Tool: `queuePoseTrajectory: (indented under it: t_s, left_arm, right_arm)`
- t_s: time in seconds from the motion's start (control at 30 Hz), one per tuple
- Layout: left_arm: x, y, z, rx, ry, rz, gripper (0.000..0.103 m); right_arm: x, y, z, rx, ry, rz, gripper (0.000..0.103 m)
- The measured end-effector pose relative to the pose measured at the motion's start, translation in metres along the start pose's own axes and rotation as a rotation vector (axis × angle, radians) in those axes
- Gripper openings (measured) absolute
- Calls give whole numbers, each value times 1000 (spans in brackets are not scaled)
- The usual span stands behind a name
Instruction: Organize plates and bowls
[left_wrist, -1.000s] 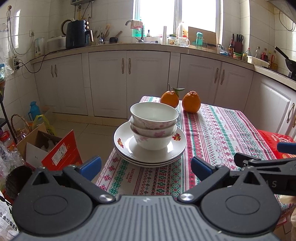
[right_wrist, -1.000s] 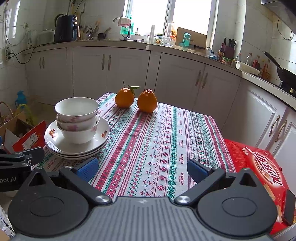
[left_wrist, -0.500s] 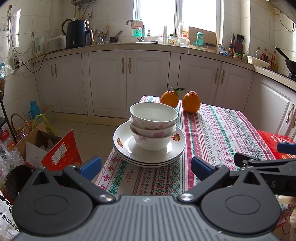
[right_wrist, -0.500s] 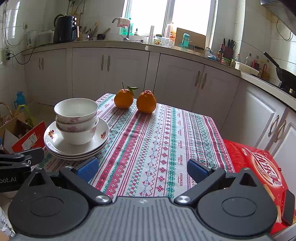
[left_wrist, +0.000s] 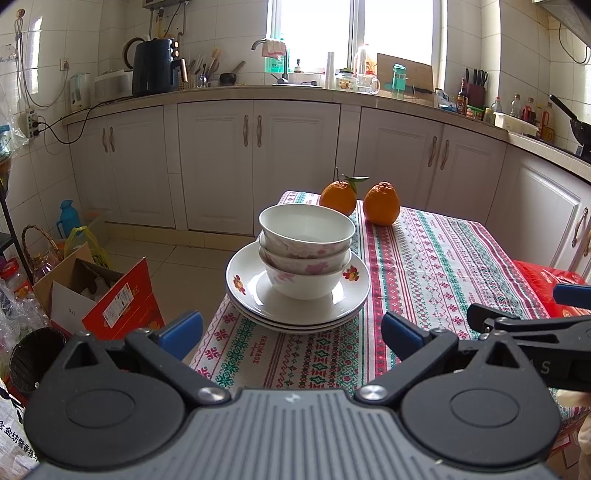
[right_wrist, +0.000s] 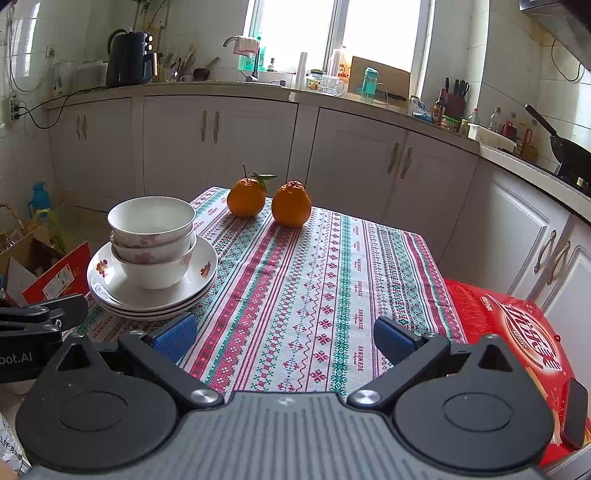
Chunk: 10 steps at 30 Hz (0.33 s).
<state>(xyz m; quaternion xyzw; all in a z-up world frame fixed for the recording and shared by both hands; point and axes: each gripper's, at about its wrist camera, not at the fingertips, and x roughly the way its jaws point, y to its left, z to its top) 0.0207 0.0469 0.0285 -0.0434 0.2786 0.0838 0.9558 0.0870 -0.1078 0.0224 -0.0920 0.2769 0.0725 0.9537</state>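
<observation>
— While both tools hang at the near edge, what lies ahead of the fingers?

— Biggest first: the table (right_wrist: 332, 280) in its striped cloth. Then the plates (left_wrist: 297, 306), stacked just beyond the left gripper (left_wrist: 291, 328), between its fingertips. Three bowls (left_wrist: 306, 254) sit nested on them.

— And the right gripper (right_wrist: 282, 334)?

— The plates (right_wrist: 151, 291) and bowls (right_wrist: 151, 240) lie beyond its left finger. Two oranges (right_wrist: 269, 201) stand far ahead, side by side.

— Fingers?

— Both pairs spread wide, holding nothing, touching nothing.
</observation>
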Motion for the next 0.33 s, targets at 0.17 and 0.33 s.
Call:
queuePoseTrajectory:
  t_s: [0.17, 0.33]
  left_arm:
    - [0, 0, 0, 0, 1, 1, 102]
    - [0, 0, 0, -1, 1, 0, 102]
  right_arm:
    - [0, 0, 0, 0, -1, -2, 103]
    - [0, 0, 0, 4, -2, -3, 103]
